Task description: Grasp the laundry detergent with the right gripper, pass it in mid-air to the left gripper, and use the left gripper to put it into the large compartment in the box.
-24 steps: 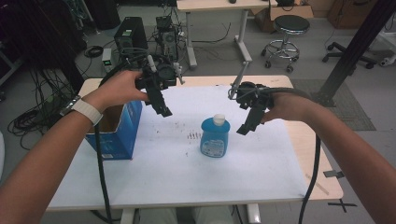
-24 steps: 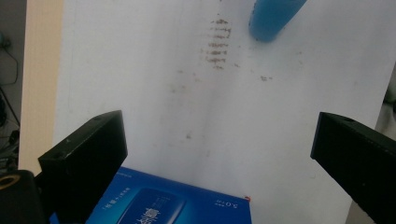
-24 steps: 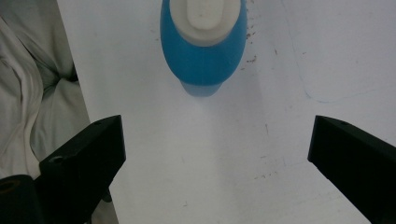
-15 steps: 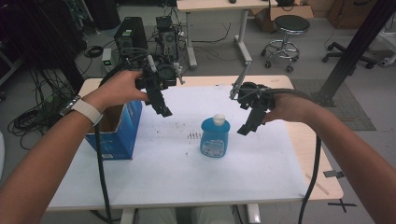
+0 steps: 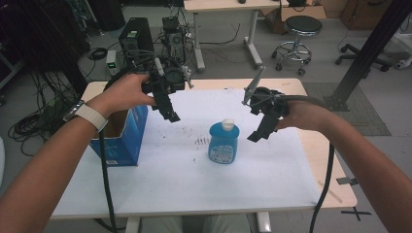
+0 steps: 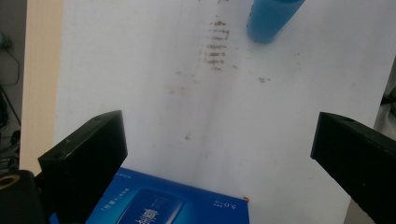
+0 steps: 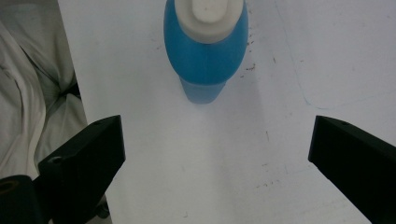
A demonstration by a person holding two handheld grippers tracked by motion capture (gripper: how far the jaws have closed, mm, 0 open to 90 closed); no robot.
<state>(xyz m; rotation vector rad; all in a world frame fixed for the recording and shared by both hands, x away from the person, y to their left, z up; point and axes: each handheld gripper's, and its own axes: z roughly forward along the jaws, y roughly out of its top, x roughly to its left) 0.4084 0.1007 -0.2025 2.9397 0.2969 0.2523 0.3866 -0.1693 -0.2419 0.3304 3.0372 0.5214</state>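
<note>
Below and just left of the left gripper (image 5: 169, 112) stands an open blue carton (image 5: 122, 138) at the left edge of the desk (image 5: 170, 184), which carries a white sheet with faint brown smudges. In the left gripper view the carton's top face (image 6: 173, 203) shows under the jaws, printed with white characters too small and blurred to read, beside a small line that may read "5.0". The left gripper hangs above the desk with its jaws spread wide and nothing between them. To its right, and to the lower left of the right gripper (image 5: 257, 134), a blue bottle (image 5: 223, 143) with a white cap stands upright on the sheet; its pale label bears print that cannot be made out. In the right gripper view the bottle (image 7: 205, 46) sits ahead of the jaws, apart from them. The right gripper also hovers with its jaws wide apart, holding nothing, near the bottle but not touching it.
</note>
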